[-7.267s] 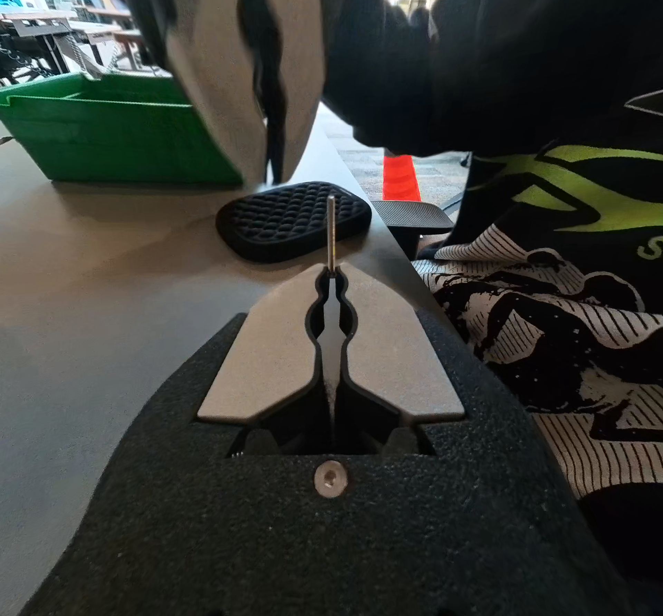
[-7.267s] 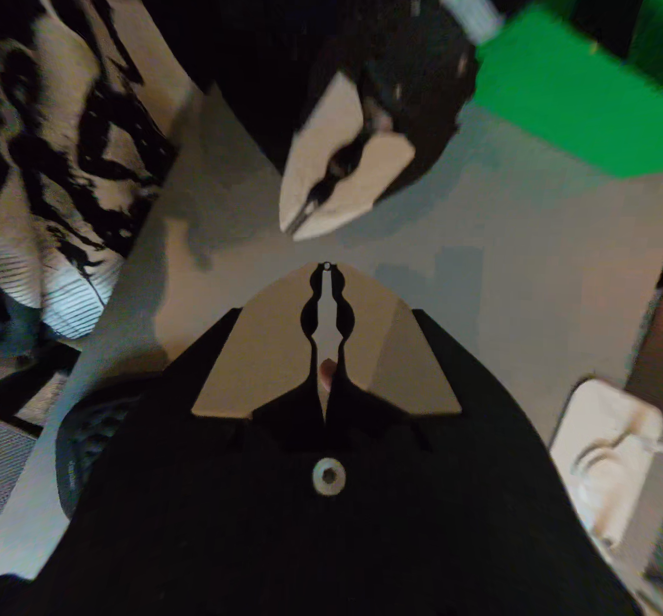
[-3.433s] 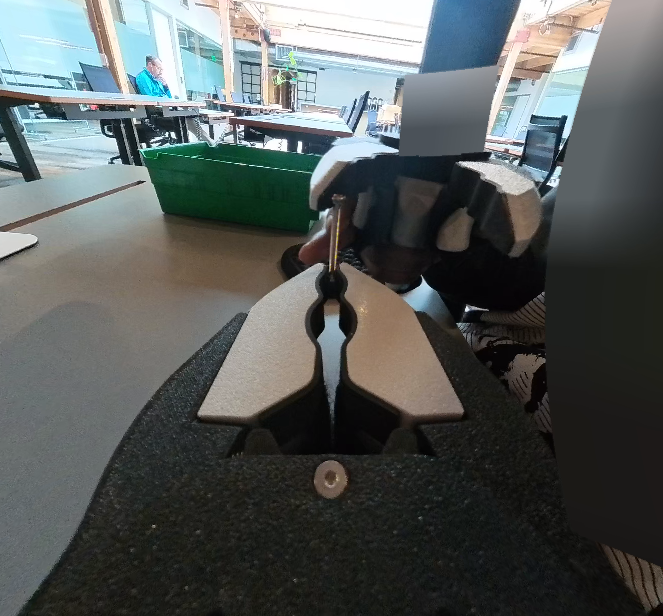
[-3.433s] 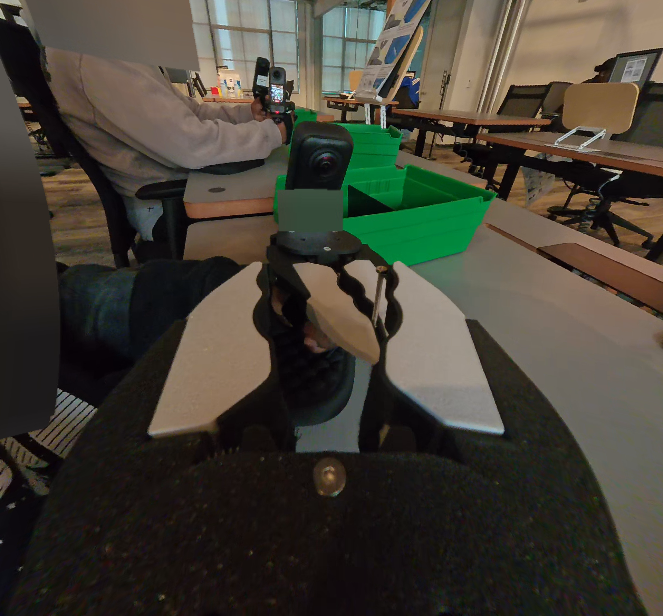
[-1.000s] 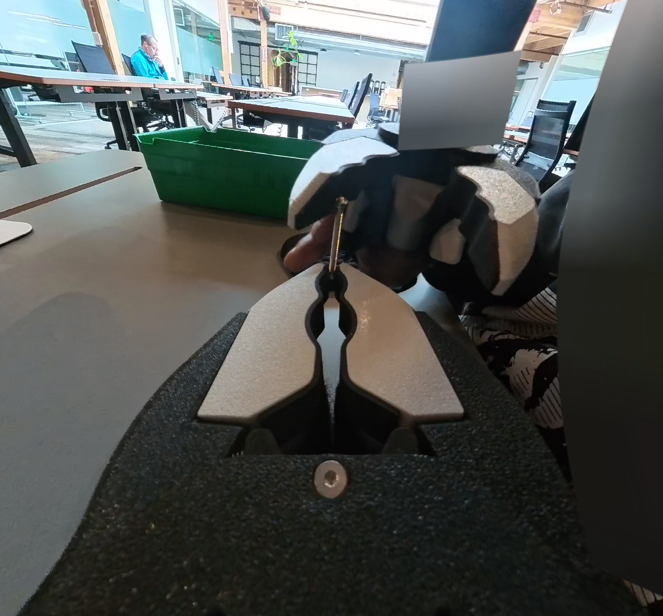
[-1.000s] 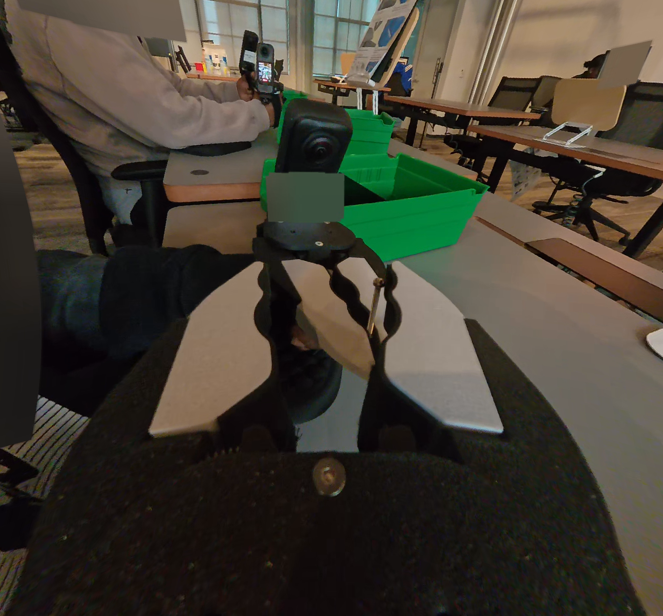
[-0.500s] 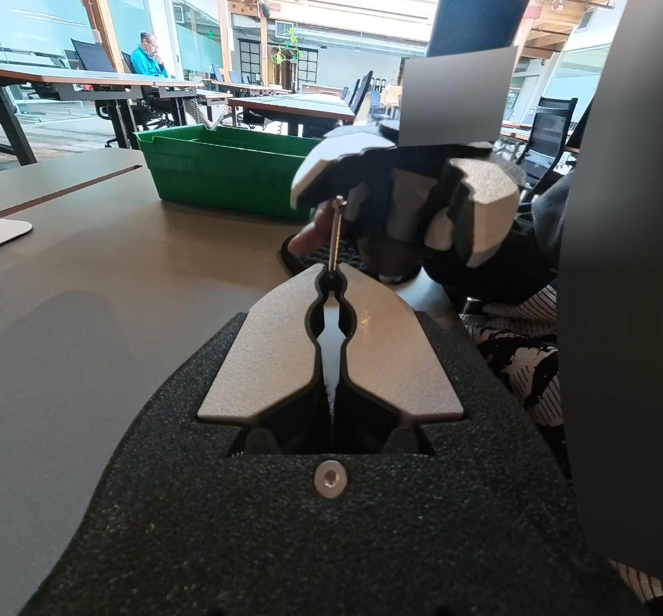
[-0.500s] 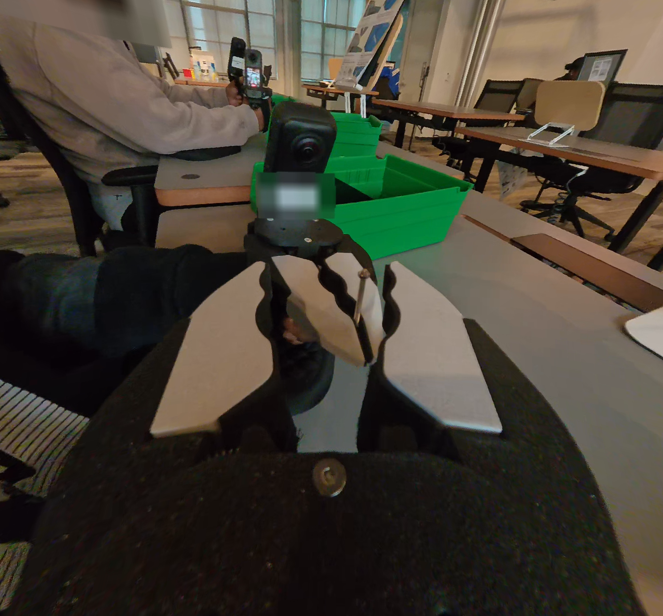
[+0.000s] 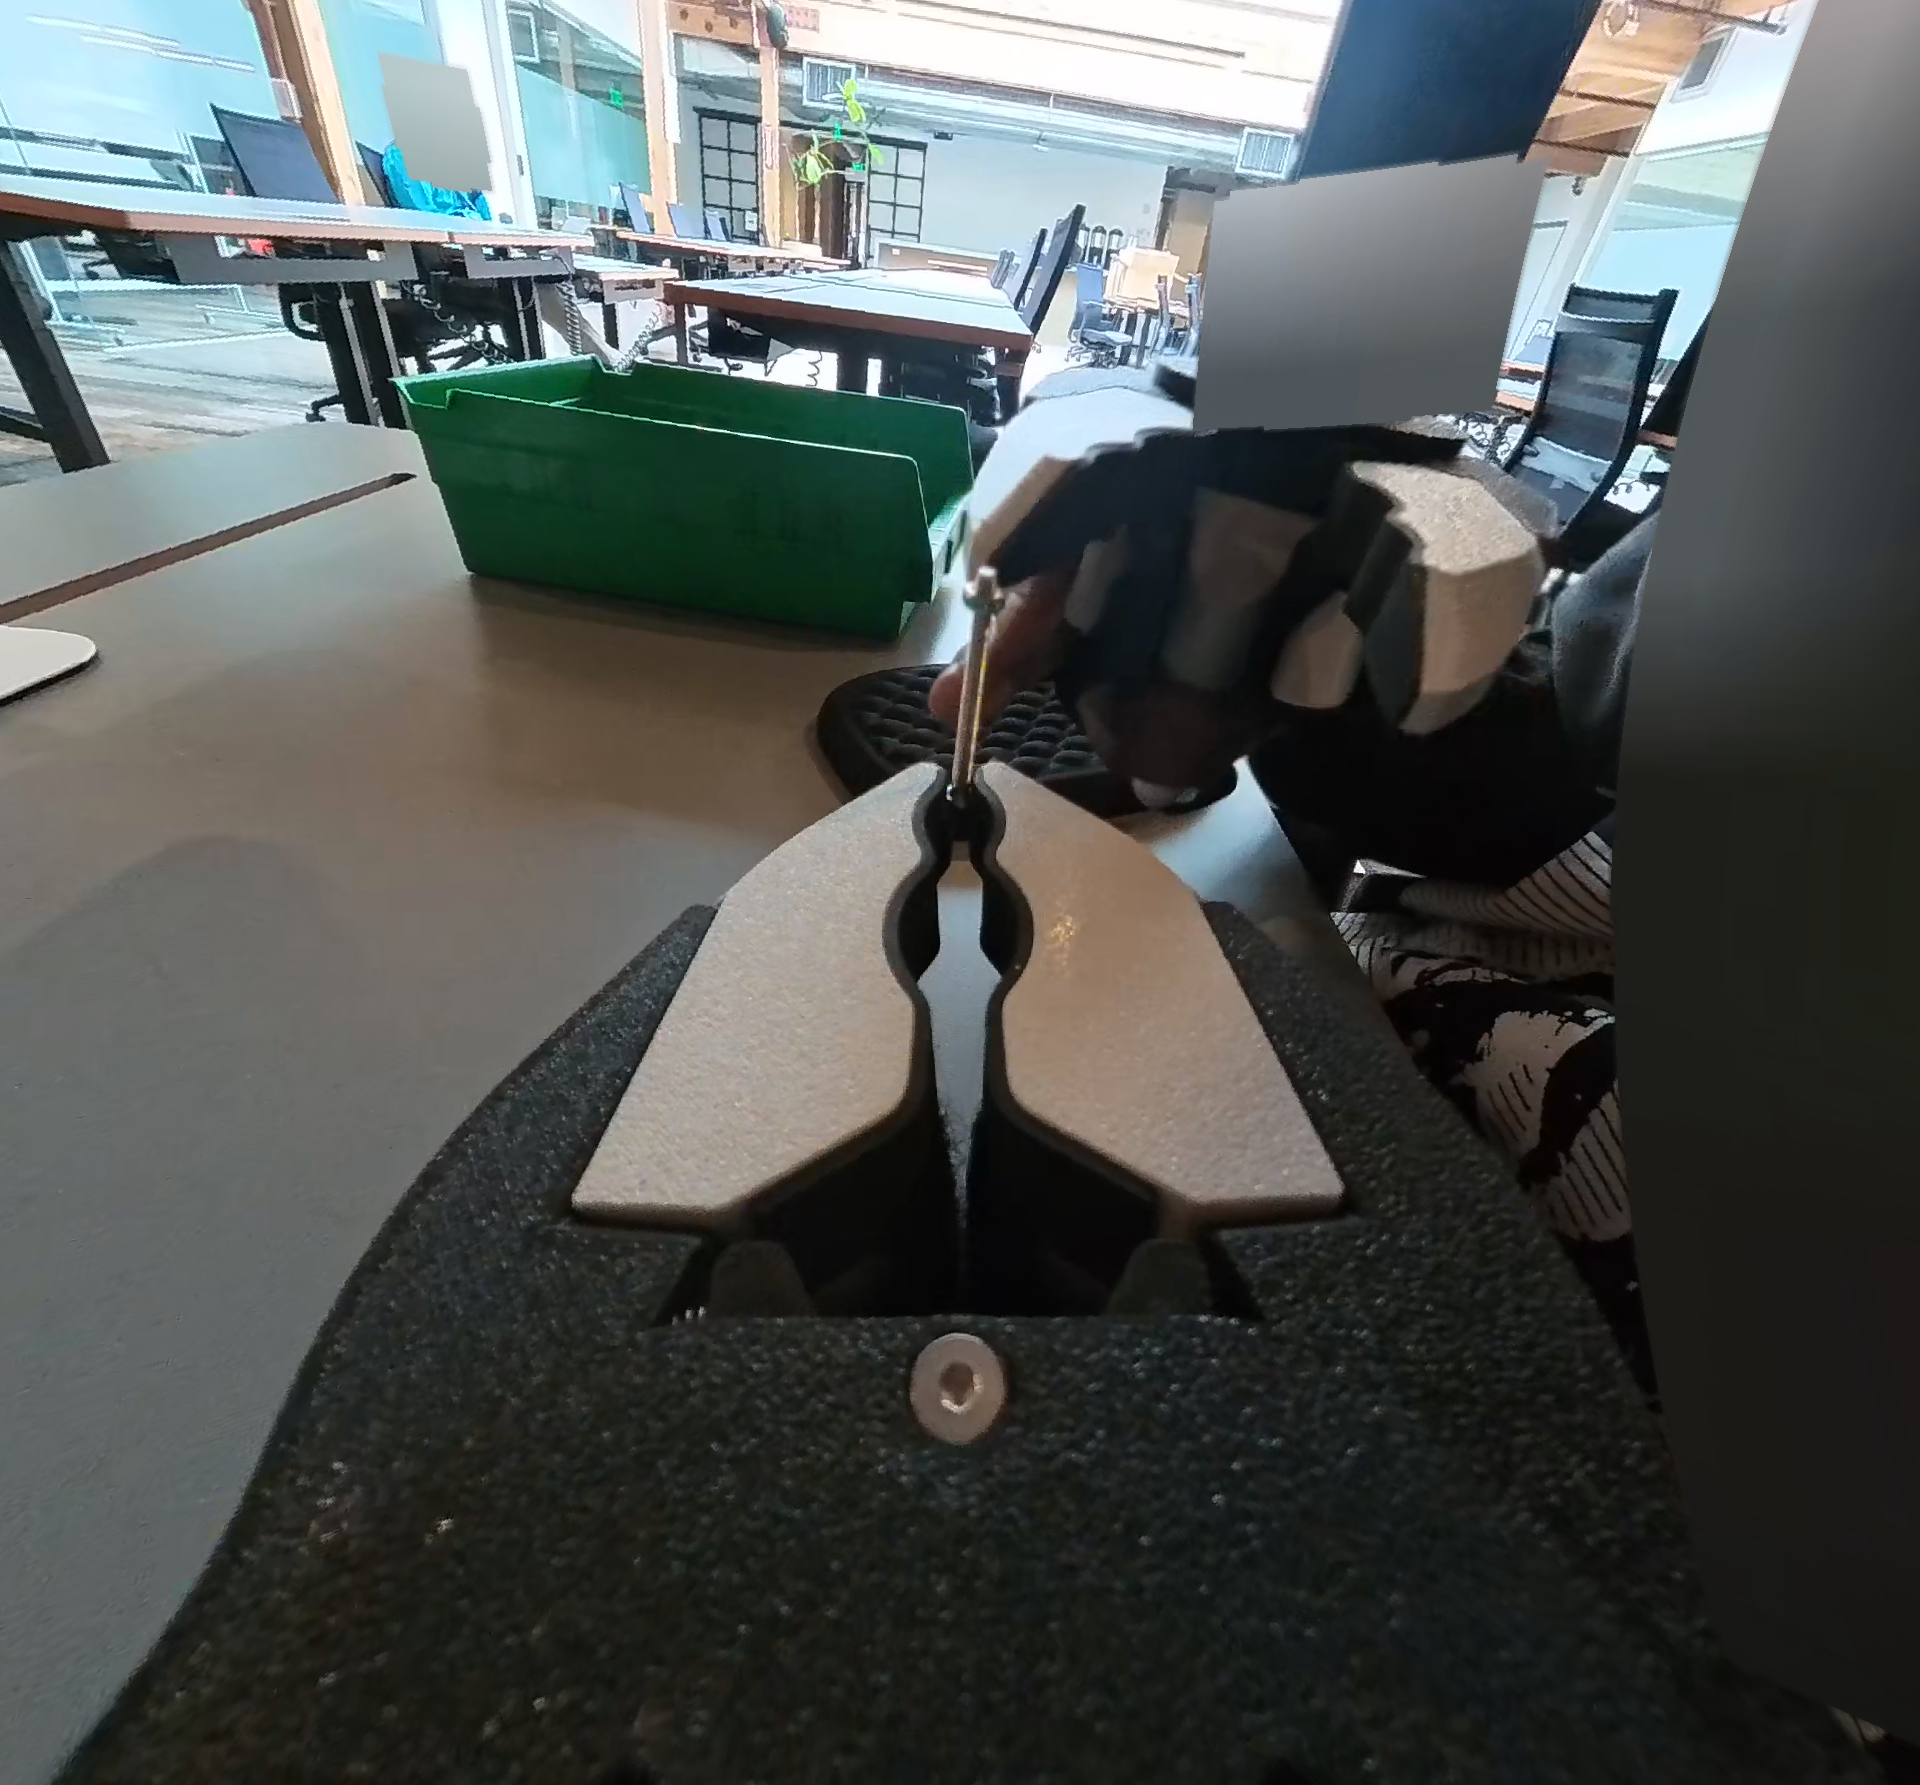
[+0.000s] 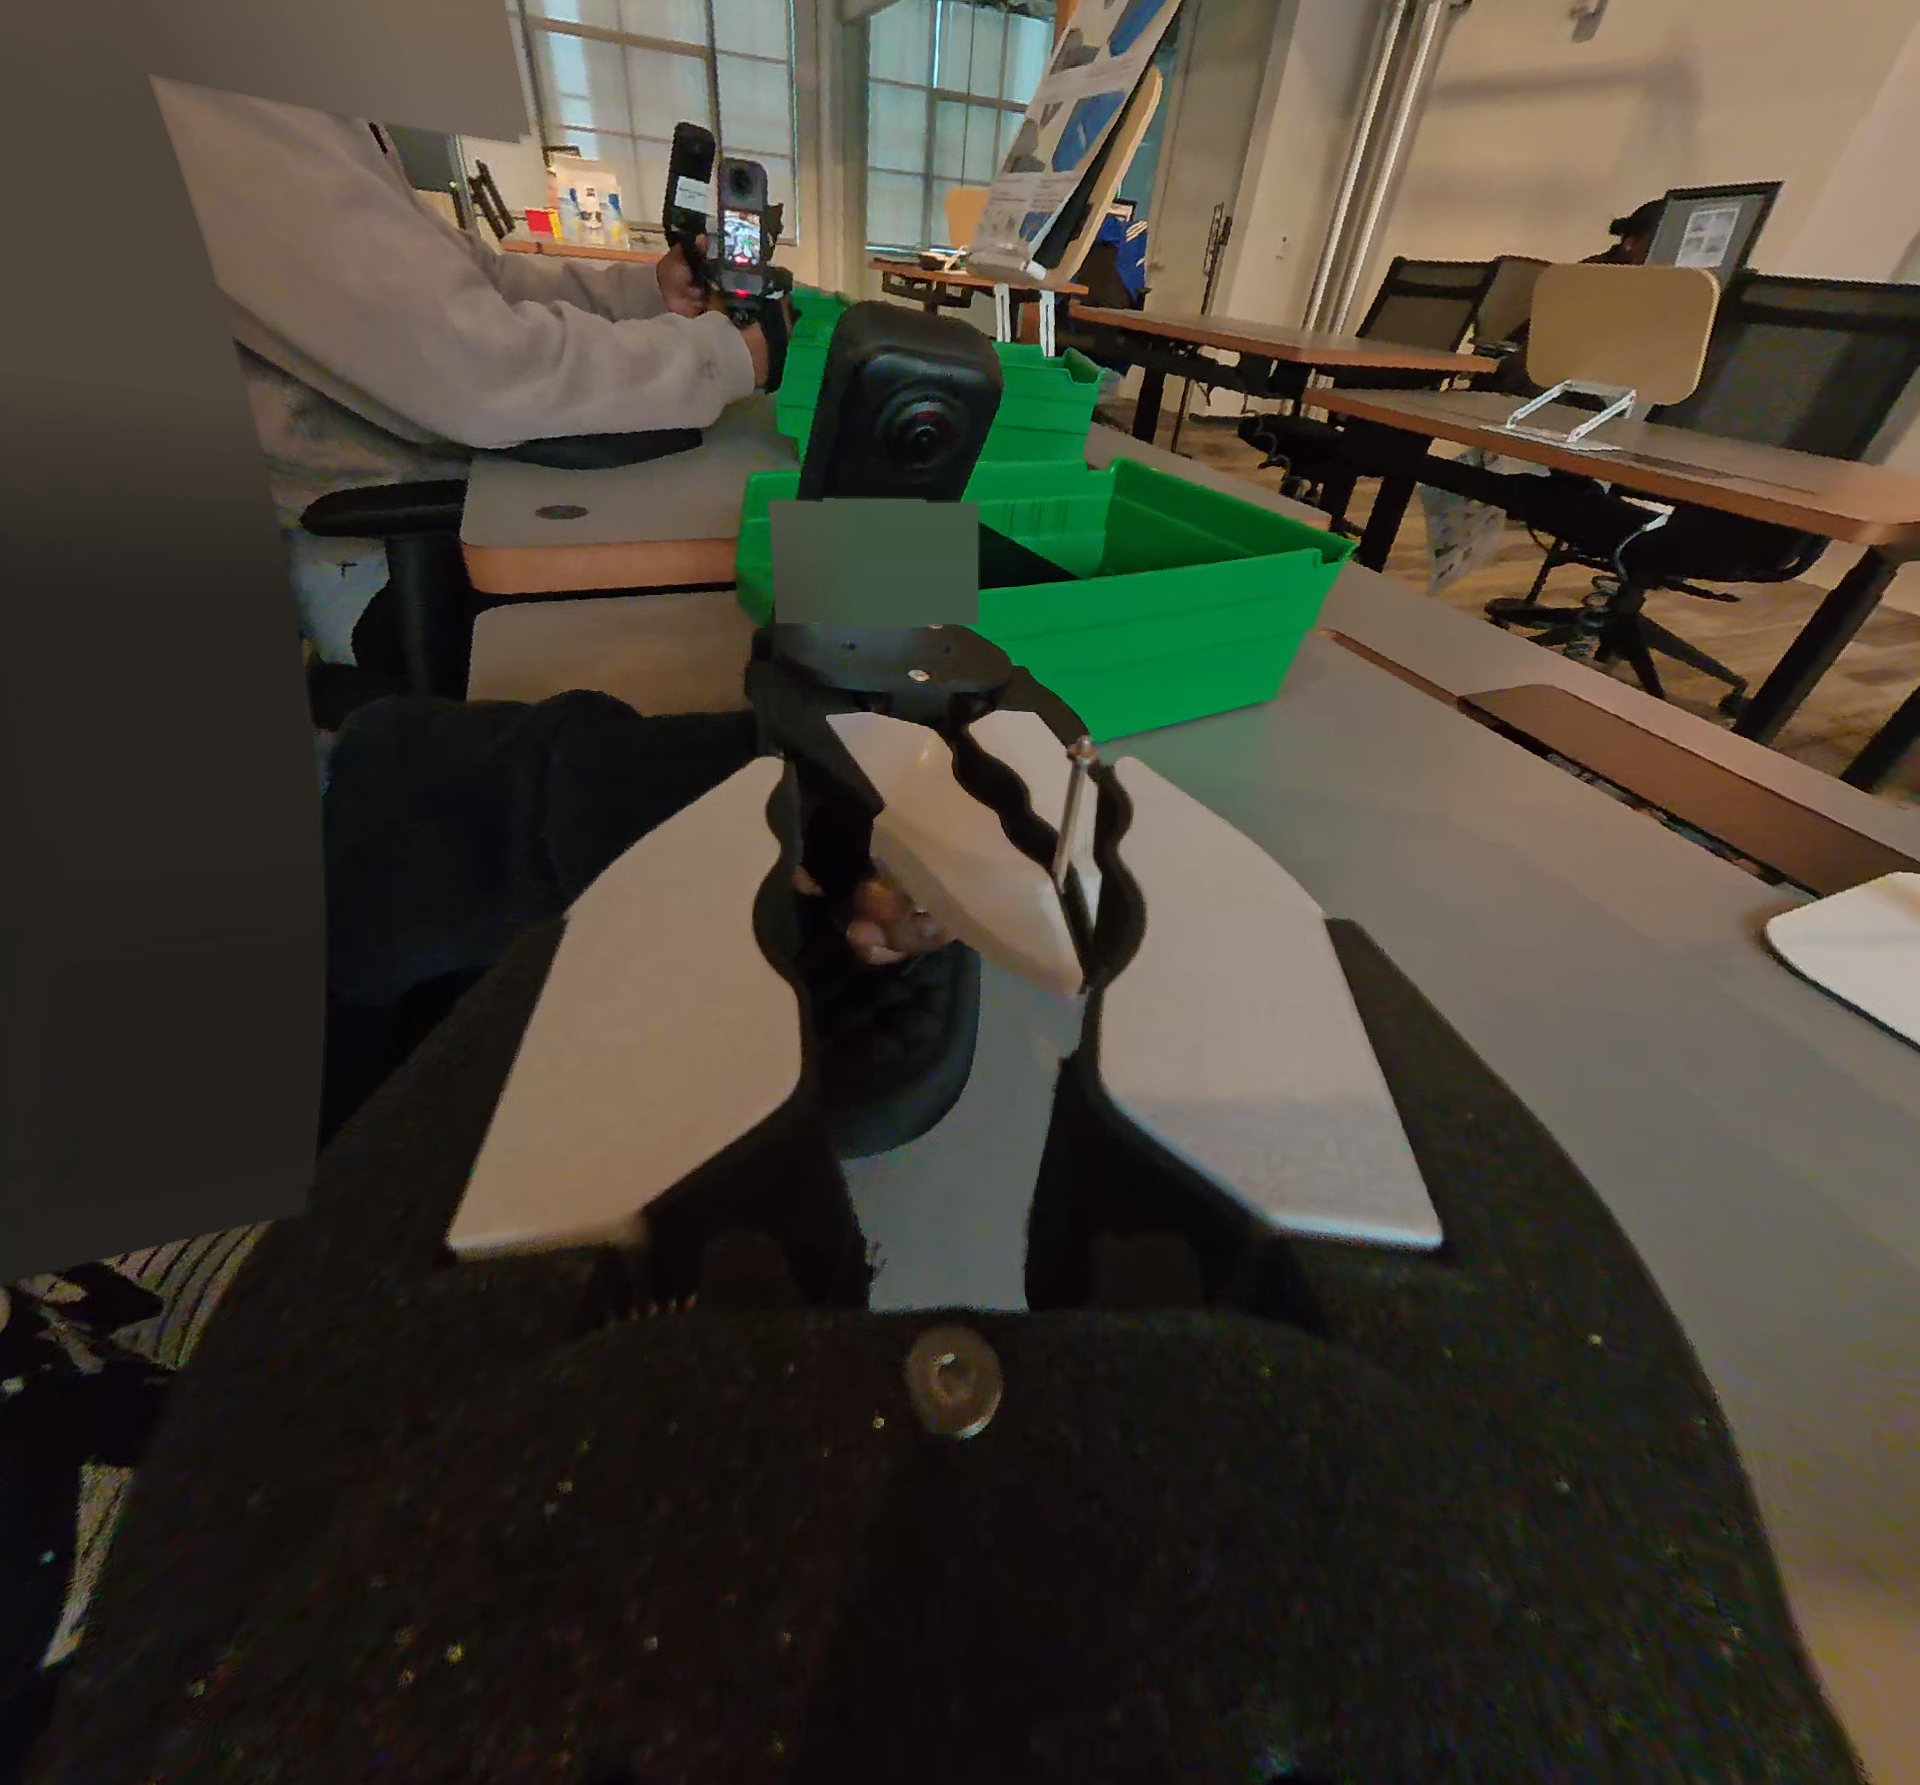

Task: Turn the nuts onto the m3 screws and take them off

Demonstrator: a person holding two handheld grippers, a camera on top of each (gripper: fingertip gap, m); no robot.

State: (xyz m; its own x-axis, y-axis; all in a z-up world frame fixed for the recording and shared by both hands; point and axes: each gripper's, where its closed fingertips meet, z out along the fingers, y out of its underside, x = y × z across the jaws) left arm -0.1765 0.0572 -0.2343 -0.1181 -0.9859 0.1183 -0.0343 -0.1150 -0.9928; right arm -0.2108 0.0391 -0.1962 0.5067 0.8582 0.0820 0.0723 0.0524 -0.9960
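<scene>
My left gripper [image 9: 961,785] is shut on the lower end of a long thin screw [image 9: 971,686], which stands upright from its tips. A small nut [image 9: 982,584] sits at the screw's top end. My right gripper [image 10: 945,790] is open, its fingers spread wide around the left gripper's tips [image 10: 1039,935]. The screw [image 10: 1070,831] and its nut [image 10: 1083,748] stand just inside the right-hand finger [image 10: 1226,956], and no pad presses on them. In the left wrist view the right gripper [image 9: 1247,582] hangs just behind the screw top.
A green bin [image 9: 675,509] stands on the grey table [image 9: 312,800] behind; it also shows in the right wrist view [image 10: 1143,634]. A black textured pad [image 9: 1018,738] lies under the grippers. A white flat object [image 10: 1849,946] lies at the right. A person in a grey sweater [image 10: 416,312] sits beyond. My hands' fingertips stand some 5 cm from each other.
The right gripper's fingers have closed in a little and moved slightly, so the nut at the screw's top now shows clear of its finger. The left gripper still holds the screw.
</scene>
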